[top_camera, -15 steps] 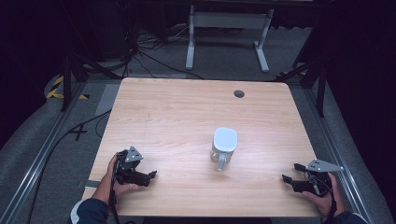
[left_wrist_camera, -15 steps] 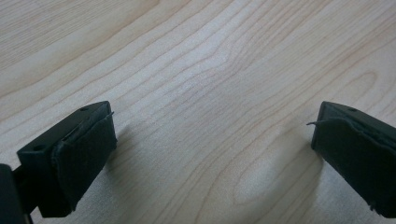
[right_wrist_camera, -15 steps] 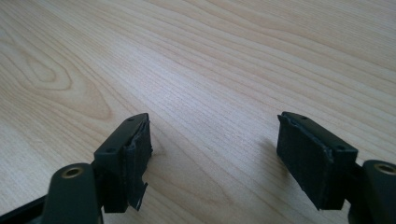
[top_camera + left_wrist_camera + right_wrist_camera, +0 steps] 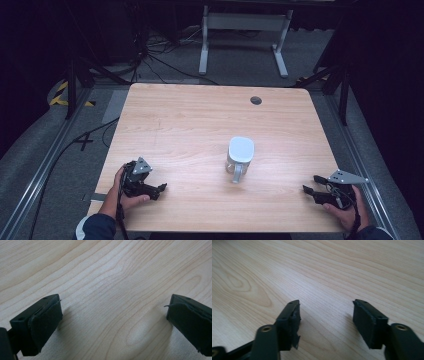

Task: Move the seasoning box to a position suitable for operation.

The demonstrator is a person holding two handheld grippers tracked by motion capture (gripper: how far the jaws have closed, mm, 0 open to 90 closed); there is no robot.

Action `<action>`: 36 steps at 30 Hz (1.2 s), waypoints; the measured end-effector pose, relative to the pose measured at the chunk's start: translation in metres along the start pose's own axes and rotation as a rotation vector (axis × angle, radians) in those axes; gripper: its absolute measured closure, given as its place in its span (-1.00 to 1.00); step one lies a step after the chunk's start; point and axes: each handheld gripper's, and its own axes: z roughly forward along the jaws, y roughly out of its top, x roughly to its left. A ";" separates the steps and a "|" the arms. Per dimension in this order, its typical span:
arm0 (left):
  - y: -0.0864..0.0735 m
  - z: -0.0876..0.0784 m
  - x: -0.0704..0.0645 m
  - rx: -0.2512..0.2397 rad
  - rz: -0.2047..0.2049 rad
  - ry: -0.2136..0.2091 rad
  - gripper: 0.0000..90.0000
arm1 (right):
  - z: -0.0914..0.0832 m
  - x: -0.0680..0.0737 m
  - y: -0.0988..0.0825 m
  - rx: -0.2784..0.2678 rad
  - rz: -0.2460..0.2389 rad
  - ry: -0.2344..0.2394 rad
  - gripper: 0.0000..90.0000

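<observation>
Mug (image 4: 240,156) lying tipped right of tabletop (image 4: 200,120) centre, handle toward near edge. Left gripper (image 4: 161,189) and right gripper (image 4: 308,190) near corners, jaws apart, empty. Risk: rolling away if nudged off-centre.

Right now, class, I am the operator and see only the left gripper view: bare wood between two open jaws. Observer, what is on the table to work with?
Observer: A white mug stands on the table, to the right of the left gripper and farther from the person.
Operator: Which way does its handle point?
Observer: The handle points toward the person's edge of the table.
Operator: And the other gripper?
Observer: The right gripper is near the table's right front corner, its jaws open with nothing between them.
</observation>
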 end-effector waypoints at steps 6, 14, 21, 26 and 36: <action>0.000 0.000 0.000 0.000 0.000 0.000 -0.99 | -0.013 0.007 0.026 -0.113 0.007 0.092 0.49; 0.000 0.000 0.000 0.000 0.000 0.000 -0.99 | -0.013 0.033 0.063 -0.201 -0.069 0.177 0.89; 0.000 0.000 0.000 -0.003 -0.001 0.000 -0.99 | -0.006 0.066 0.107 -0.275 -0.157 0.247 0.97; 0.000 0.000 0.000 -0.004 -0.002 -0.001 -0.99 | 0.001 0.086 0.127 -0.308 -0.188 0.303 0.98; 0.000 0.000 0.000 -0.003 0.001 -0.006 -0.99 | 0.021 0.120 0.148 -0.299 -0.265 0.349 0.98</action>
